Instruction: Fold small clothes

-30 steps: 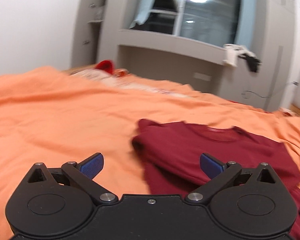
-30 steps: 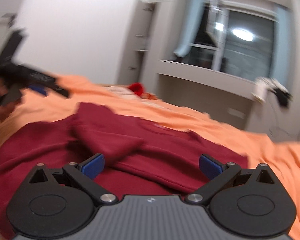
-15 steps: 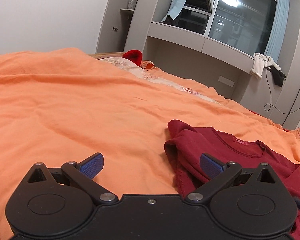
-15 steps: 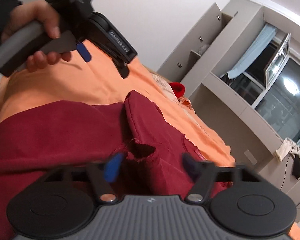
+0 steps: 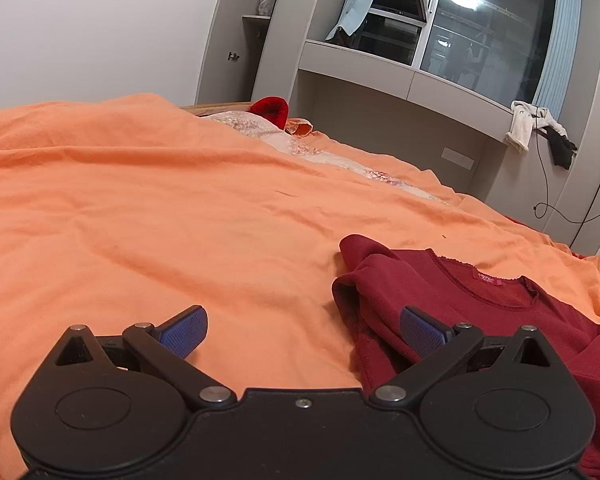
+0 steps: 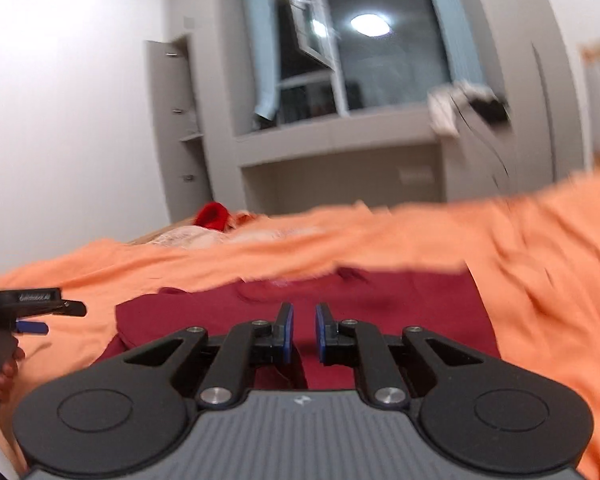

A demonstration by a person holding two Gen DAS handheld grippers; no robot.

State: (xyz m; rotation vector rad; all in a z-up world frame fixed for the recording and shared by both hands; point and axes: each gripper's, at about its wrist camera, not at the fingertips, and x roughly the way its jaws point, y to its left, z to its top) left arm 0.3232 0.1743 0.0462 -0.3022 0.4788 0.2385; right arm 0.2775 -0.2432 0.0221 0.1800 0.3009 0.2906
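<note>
A: Your dark red top (image 5: 496, 312) lies on the orange bed cover (image 5: 180, 208), neckline toward the window wall, near sleeve already doubled over onto the body. I'd call this the sleeve stage of the fold, with the body folds not yet done.

B: And your tongs?

A: Left tongs (image 5: 302, 330) stand wide apart, holding nothing, just beside the top's left edge; the right-hand pad sits over the folded sleeve, the other over bare cover. Right tongs (image 6: 302, 332) are drawn nearly together, a slim gap between the pads. That view is smeared with motion, and I can't tell whether any cloth is caught in them.

B: So what does the next move ask of you?

A: My guess: you take the far sleeve or the side edge and bring it across to match the near one. For that you want a pinch right on the hem, low to the cover, catching one layer only and not the bedding underneath.

B: Room to work?

A: Plenty on your left: open orange cover runs well away to the pale patterned cloth (image 5: 300, 144) and the bright red item (image 5: 270, 110) at the head of the bed. Those are well clear. The bed's far edge, below the window unit (image 5: 400, 80), lies beyond the neckline, so keep your sweep inward.
</note>
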